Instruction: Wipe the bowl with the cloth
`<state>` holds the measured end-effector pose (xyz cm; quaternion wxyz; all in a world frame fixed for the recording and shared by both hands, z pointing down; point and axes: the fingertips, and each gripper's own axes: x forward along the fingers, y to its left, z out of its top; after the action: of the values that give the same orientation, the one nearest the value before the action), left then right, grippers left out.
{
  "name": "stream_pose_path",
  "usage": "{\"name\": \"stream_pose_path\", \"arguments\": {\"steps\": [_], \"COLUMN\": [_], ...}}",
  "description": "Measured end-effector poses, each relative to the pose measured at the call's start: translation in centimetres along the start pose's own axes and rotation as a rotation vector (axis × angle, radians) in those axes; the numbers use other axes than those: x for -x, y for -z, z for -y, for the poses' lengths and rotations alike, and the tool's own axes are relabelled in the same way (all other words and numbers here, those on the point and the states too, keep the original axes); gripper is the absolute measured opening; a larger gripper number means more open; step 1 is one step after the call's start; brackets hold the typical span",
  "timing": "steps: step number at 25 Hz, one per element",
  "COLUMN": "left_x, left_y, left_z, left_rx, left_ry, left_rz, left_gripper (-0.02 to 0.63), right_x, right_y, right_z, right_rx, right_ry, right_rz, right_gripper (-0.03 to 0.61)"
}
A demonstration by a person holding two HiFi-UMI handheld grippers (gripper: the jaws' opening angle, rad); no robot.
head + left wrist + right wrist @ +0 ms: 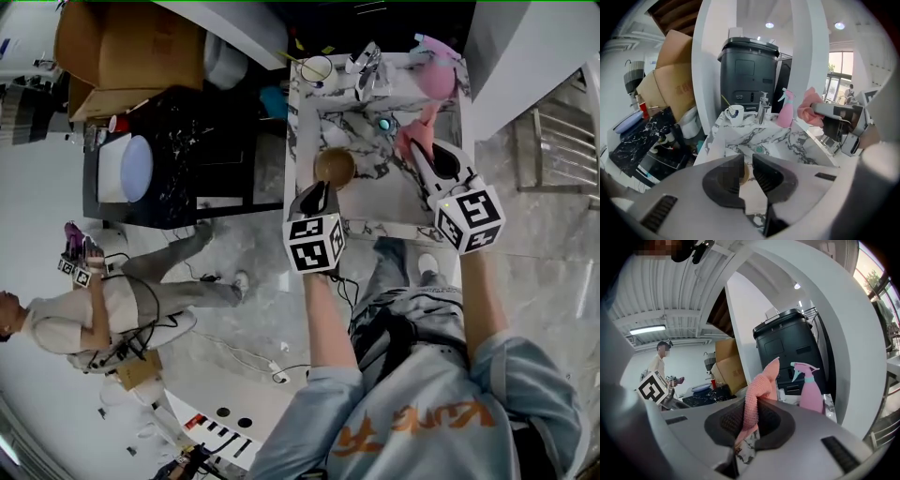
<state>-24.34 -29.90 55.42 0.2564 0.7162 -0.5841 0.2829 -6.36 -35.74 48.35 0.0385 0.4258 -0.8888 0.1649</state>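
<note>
The bowl (334, 166) sits upper centre in the counter's (294, 122) sink (386, 184), by the left wall, with open basin at right. The left tool (322, 190), just below, is barely parted on nothing. The right tool (421, 152) pinches the pink cloth (405, 141).

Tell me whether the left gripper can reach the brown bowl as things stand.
Probably yes: the left gripper hangs just short of the bowl, nothing lies between them, and its jaws hold nothing.

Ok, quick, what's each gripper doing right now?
Left gripper: jaws barely apart, nothing between them.
Right gripper: closed on the pink cloth.
</note>
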Motion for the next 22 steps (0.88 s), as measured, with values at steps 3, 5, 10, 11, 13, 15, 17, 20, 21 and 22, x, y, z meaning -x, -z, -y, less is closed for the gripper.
{"name": "stream_pose_path", "arguments": {"steps": [3, 5, 10, 11, 13, 15, 17, 20, 21, 22], "left_x": [-1.8, -3.0, -5.8, -6.4, -7.6, -8.7, -9.5, -10.7, -11.0, -11.3], "left_y": [-0.5, -0.5, 0.8, 1.0, 1.4, 1.9, 2.4, 2.9, 3.1, 3.3], "left_z": [-0.5, -1.0, -1.8, -1.9, -2.0, -1.6, -1.2, -0.9, -0.8, -0.8], "left_rx": [-0.078, -0.127, -0.169, -0.2, -0.256, -0.294, -0.331, -0.364, -0.361, -0.355], "left_ry": [0.027, 0.027, 0.055, 0.059, 0.091, 0.151, 0.205, 0.252, 0.263, 0.275], "left_rz": [-0.03, -0.07, -0.196, -0.217, -0.236, -0.264, -0.301, -0.344, -0.352, -0.36], "left_gripper": [0.119, 0.12, 0.12, 0.12, 0.12, 0.12, 0.121, 0.124, 0.124, 0.124], "right_x": [-1.4, -2.4, -3.9, -4.2, -4.8, -5.1, -5.3, -5.6, -5.8, -6.0], "right_y": [0.5, 0.6, 1.3, 1.5, 1.8, 2.1, 2.2, 2.3, 2.3, 2.4], "right_z": [0.4, 0.6, 1.2, 1.3, 1.4, 1.6, 2.0, 2.3, 2.3, 2.3], "right_rx": [-0.007, -0.01, -0.015, -0.014, -0.015, -0.016, -0.016, -0.014, -0.014, -0.013], "right_ry": [0.017, 0.028, 0.061, 0.066, 0.073, 0.083, 0.097, 0.113, 0.114, 0.115], "right_rz": [-0.014, -0.026, -0.062, -0.069, -0.081, -0.094, -0.105, -0.116, -0.119, -0.123], "right_gripper": [0.049, 0.049, 0.049, 0.049, 0.049, 0.049, 0.049, 0.049, 0.049, 0.049]}}
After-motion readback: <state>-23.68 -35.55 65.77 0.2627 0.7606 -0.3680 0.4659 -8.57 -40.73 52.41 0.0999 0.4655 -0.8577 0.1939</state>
